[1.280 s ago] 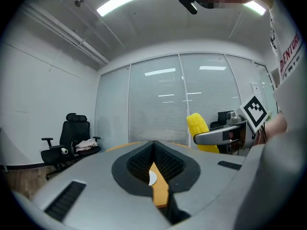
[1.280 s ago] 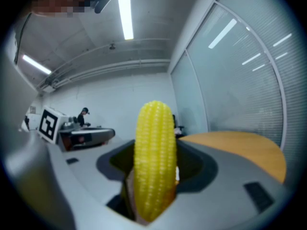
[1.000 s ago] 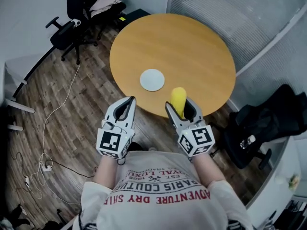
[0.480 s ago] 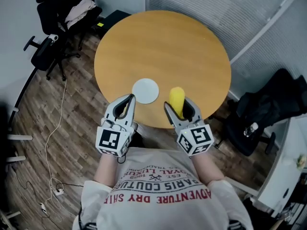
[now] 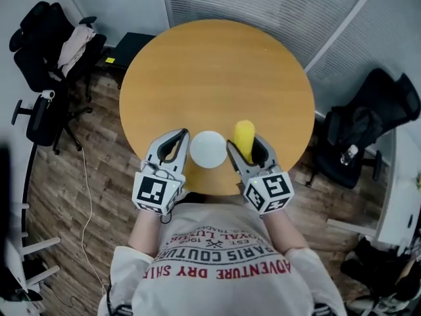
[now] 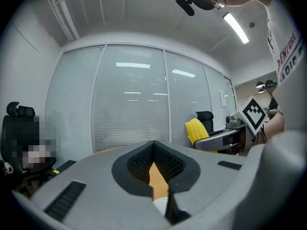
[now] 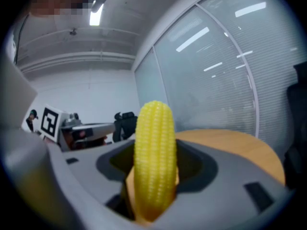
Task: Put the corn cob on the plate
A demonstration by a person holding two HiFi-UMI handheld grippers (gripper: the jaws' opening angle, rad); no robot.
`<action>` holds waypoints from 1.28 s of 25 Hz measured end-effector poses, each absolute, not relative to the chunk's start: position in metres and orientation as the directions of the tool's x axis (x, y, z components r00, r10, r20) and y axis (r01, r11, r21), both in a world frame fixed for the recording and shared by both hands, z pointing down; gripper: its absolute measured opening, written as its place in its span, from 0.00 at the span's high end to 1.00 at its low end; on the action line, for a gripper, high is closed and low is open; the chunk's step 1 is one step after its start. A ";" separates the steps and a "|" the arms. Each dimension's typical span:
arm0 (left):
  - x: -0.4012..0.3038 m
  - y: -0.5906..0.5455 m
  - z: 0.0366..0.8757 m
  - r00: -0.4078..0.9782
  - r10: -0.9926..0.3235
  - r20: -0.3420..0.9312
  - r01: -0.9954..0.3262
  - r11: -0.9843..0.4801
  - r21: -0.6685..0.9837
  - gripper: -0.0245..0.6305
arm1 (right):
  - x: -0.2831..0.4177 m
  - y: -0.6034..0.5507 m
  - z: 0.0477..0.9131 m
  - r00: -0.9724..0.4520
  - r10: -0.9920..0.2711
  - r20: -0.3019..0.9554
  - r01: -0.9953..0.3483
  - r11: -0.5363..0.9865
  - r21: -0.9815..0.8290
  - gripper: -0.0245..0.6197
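Note:
A yellow corn cob (image 5: 244,139) stands clamped in my right gripper (image 5: 248,149), which is shut on it; in the right gripper view the corn cob (image 7: 154,162) fills the middle, sticking out past the jaws. A small white plate (image 5: 208,149) lies on the round wooden table (image 5: 217,78) near its front edge, between the two grippers. My left gripper (image 5: 172,147) hangs just left of the plate, shut with nothing in it. The left gripper view shows the corn cob (image 6: 196,131) off to the right.
Black office chairs stand on the wood floor at the left (image 5: 39,97) and right (image 5: 365,127) of the table. A dark box (image 5: 130,45) sits by the table's far left. Glass partitions with blinds (image 5: 263,2) close off the back.
The view has shifted toward the table: the plate now lies between the two grippers instead of ahead of them. The corn stays clamped in the right gripper.

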State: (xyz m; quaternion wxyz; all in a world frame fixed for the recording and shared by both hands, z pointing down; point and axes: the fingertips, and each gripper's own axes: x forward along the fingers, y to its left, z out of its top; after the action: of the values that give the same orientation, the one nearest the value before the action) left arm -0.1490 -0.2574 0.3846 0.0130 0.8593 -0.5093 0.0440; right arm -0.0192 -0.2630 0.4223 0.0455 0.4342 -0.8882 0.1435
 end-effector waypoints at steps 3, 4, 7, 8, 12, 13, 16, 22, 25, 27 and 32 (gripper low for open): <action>-0.158 -0.276 0.391 0.526 -0.844 0.107 -0.848 -0.529 -0.006 0.91 | -0.029 -0.274 0.431 -0.573 -0.788 0.224 -0.818 0.530 -0.224 0.55; -0.160 -0.282 0.393 0.542 -0.833 0.114 -0.838 -0.545 -0.003 0.91 | -0.031 -0.278 0.435 -0.559 -0.796 0.234 -0.827 0.513 -0.229 0.55; -0.163 -0.295 0.400 0.588 -0.799 0.124 -0.806 -0.592 0.006 0.91 | -0.037 -0.283 0.447 -0.520 -0.810 0.272 -0.852 0.466 -0.239 0.55; -0.164 -0.299 0.402 0.602 -0.789 0.125 -0.796 -0.606 0.010 0.91 | -0.038 -0.283 0.451 -0.508 -0.813 0.285 -0.859 0.451 -0.242 0.55; -0.164 -0.310 0.416 0.643 -0.753 0.140 -0.763 -0.645 0.040 0.91 | -0.041 -0.287 0.478 -0.470 -0.811 0.347 -0.880 0.403 -0.250 0.55; -0.164 -0.312 0.422 0.653 -0.744 0.144 -0.754 -0.656 0.032 0.91 | -0.042 -0.286 0.487 -0.463 -0.805 0.372 -0.885 0.393 -0.250 0.55; -0.163 -0.314 0.437 0.674 -0.721 0.160 -0.734 -0.678 0.038 0.91 | -0.044 -0.281 0.519 -0.442 -0.765 0.468 -0.897 0.365 -0.250 0.55; -0.158 -0.310 0.460 0.711 -0.681 0.174 -0.699 -0.711 0.077 0.91 | -0.054 -0.273 0.580 -0.429 -0.676 0.599 -0.902 0.352 -0.250 0.55; -0.161 -0.309 0.473 0.722 -0.667 0.182 -0.688 -0.720 0.092 0.91 | -0.062 -0.274 0.607 -0.423 -0.630 0.651 -0.903 0.350 -0.247 0.55; -0.164 -0.307 0.483 0.721 -0.664 0.197 -0.689 -0.717 0.106 0.91 | -0.066 -0.272 0.624 -0.419 -0.597 0.684 -0.904 0.348 -0.250 0.55; -0.170 -0.311 0.507 0.700 -0.664 0.264 -0.705 -0.701 0.105 0.91 | -0.073 -0.273 0.660 -0.411 -0.494 0.766 -0.899 0.361 -0.250 0.55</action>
State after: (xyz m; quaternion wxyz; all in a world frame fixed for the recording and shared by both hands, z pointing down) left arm -0.1703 -0.3115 0.5066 0.0994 0.9165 -0.3733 0.1034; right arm -0.0729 -0.2727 0.6598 0.2988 0.4528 -0.7689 0.3383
